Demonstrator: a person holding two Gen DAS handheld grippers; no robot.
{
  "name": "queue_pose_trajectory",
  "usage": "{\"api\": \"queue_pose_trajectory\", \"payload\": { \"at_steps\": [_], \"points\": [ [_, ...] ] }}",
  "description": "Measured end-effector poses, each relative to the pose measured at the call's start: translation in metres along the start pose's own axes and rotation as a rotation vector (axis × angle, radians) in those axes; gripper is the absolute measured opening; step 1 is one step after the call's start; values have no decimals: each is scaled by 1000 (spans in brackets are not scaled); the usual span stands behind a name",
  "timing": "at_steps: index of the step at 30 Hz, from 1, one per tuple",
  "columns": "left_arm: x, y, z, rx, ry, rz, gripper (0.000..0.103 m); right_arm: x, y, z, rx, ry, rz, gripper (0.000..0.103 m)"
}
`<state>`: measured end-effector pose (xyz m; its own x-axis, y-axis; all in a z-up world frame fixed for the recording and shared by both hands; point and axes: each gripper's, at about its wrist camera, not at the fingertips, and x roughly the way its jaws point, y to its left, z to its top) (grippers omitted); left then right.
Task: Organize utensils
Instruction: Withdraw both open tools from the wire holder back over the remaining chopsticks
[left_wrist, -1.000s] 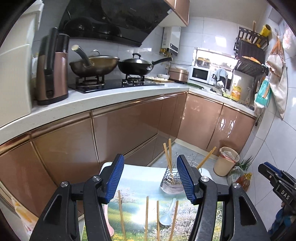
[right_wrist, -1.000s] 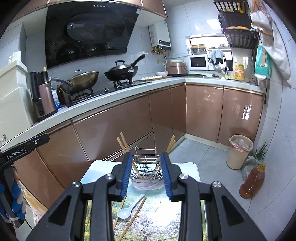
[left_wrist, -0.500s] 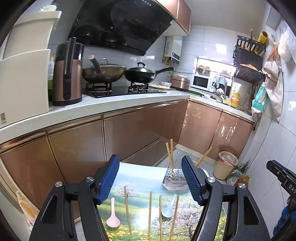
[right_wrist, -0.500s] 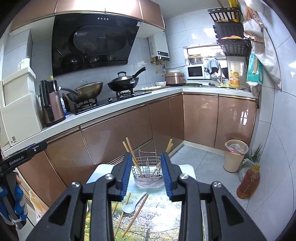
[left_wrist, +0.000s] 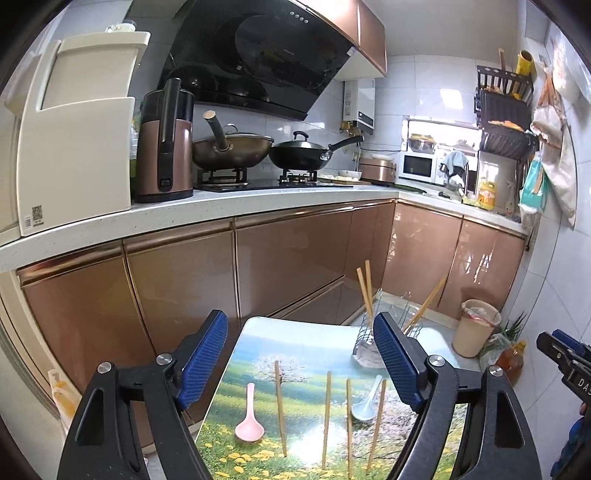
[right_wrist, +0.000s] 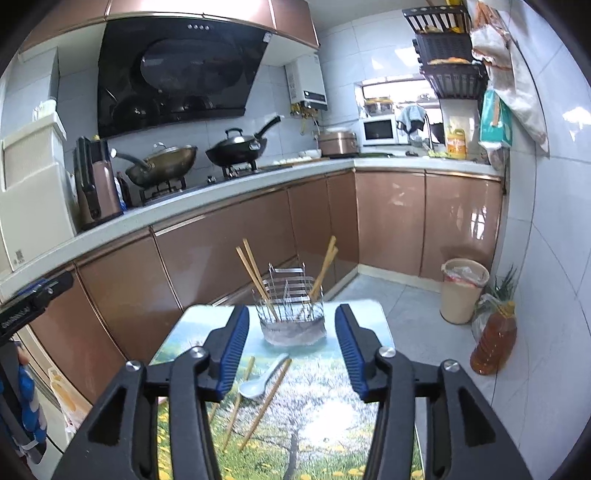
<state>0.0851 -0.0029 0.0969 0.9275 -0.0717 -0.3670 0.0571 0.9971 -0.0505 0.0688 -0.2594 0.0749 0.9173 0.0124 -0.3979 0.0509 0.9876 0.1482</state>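
A wire utensil basket (right_wrist: 291, 312) stands at the far end of a small table (left_wrist: 295, 339) with a landscape print; it holds several chopsticks and also shows in the left wrist view (left_wrist: 367, 339). On the table lie a pink spoon (left_wrist: 249, 417), a white spoon (left_wrist: 365, 400) and several loose chopsticks (left_wrist: 279, 402). The white spoon also shows in the right wrist view (right_wrist: 260, 380). My left gripper (left_wrist: 301, 358) is open and empty above the table's near side. My right gripper (right_wrist: 291, 347) is open and empty, short of the basket.
Brown cabinets under a white counter (left_wrist: 221, 218) run behind the table. A bin (right_wrist: 463, 290) and an oil bottle (right_wrist: 495, 338) stand on the floor at the right. The stove carries two woks (left_wrist: 232, 149).
Both grippers have drawn back and up from the table, so more of it shows. My right gripper has opened wider. The pink spoon has come into the left wrist view.
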Motion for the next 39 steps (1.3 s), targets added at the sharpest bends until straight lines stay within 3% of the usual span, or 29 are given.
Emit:
{"api": "queue_pose_trajectory", "payload": {
  "at_steps": [15,30,39],
  "points": [
    [10,5,-39,14,-5,39,83,30,3,-52,14,106,-17,47],
    [36,8,-51,29,13,63,83,62,3,-65,30,155,-41,47],
    [63,3,-64,39,68,70,83,87,-3,-79,32,205,-56,47]
  ]
}}
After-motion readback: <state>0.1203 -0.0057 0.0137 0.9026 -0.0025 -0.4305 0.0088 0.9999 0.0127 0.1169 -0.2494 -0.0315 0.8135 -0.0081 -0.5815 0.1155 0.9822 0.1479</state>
